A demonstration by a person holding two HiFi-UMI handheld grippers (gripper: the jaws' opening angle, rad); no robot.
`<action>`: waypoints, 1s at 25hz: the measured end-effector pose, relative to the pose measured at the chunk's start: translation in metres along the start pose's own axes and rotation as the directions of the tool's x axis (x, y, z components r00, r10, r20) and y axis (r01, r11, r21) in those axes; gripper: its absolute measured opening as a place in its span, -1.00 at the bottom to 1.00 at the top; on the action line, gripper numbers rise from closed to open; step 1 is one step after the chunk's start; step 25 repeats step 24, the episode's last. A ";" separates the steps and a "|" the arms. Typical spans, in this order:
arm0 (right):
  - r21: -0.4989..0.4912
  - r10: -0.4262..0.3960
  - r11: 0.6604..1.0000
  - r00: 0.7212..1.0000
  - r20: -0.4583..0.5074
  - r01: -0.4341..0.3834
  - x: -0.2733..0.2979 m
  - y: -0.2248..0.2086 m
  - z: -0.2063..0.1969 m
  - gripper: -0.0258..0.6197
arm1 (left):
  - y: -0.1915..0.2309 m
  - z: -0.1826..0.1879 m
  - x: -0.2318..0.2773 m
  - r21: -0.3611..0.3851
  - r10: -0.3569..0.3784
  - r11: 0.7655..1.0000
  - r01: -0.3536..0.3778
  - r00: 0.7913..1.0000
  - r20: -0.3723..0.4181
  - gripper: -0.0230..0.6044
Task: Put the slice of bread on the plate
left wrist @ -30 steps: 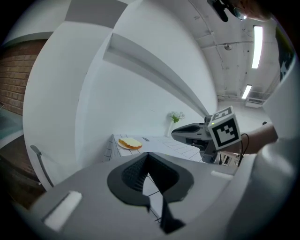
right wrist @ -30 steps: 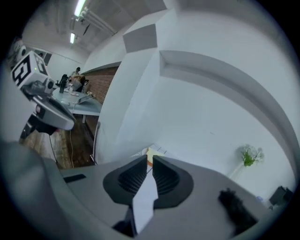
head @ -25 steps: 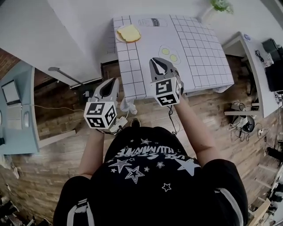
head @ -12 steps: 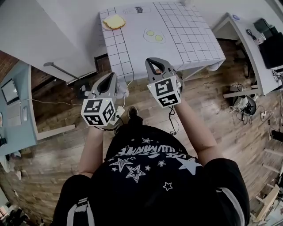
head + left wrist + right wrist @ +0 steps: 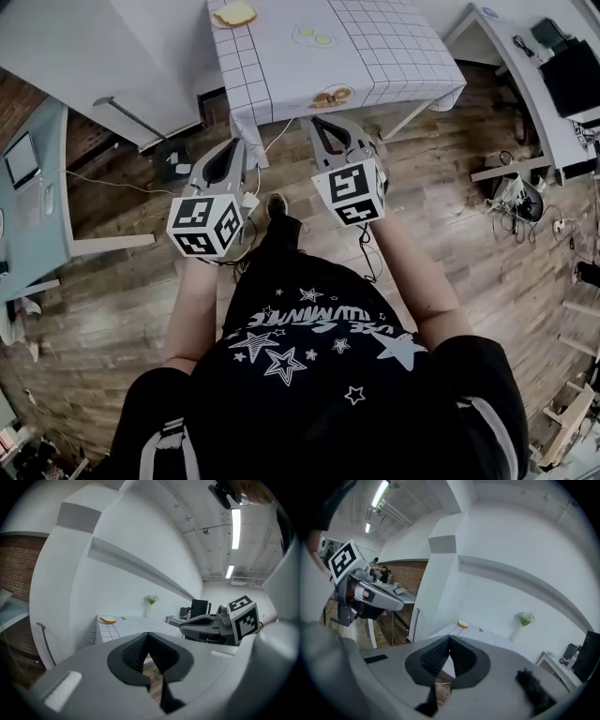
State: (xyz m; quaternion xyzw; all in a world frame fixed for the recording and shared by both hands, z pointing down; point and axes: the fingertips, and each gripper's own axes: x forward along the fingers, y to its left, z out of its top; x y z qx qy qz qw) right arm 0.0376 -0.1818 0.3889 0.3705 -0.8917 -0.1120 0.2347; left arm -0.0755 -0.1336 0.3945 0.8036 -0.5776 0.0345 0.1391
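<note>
Left hand-held gripper (image 5: pixel 233 144) (image 5: pixel 149 634) is held with jaws closed tip to tip, with nothing gripped between them. Right hand-held gripper (image 5: pixel 315 122) (image 5: pixel 450 637) is likewise fully closed and empty. Both are carried side by side over the wooden floor (image 5: pixel 469 216), just short of the near edge of the table (image 5: pixel 394 56). They are pointed toward it and nothing is touched. The slice of bread (image 5: pixel 234 13) (image 5: pixel 108 618) (image 5: pixel 462 623) is seen at the far left corner of the table in the head view. It is laid on the plate (image 5: pixel 102 621), well apart from both hand-held grippers. The table is covered by a white cloth with a grid pattern. A vase (image 5: pixel 150 603) (image 5: pixel 525 618) with greenery is seen near the table's far end, by the wall
</note>
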 end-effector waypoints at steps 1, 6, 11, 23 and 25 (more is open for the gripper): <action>0.000 0.009 1.000 1.000 0.002 -0.009 -0.006 0.009 0.000 -0.88 | -0.006 -0.002 -0.007 0.005 -0.003 1.000 0.003 1.000 0.001 -0.90; -0.010 0.023 1.000 1.000 0.016 -0.023 -0.028 0.034 0.004 -0.88 | -0.024 -0.008 -0.033 0.020 -0.014 1.000 0.014 1.000 -0.009 -0.90; 0.021 -0.011 1.000 1.000 0.027 0.010 -0.043 0.039 0.008 -0.88 | -0.028 -0.014 -0.041 0.026 -0.042 0.999 0.043 0.999 -0.030 -0.90; 0.142 -0.028 0.989 1.000 -0.013 0.029 -0.047 0.082 0.019 -0.88 | -0.011 -0.024 -0.073 0.019 -0.104 0.994 0.105 0.992 -0.071 -0.90; 0.142 -0.025 0.990 1.000 -0.014 0.026 -0.046 0.088 0.022 -0.88 | -0.007 -0.024 -0.077 0.017 -0.104 0.994 0.106 0.992 -0.072 -0.90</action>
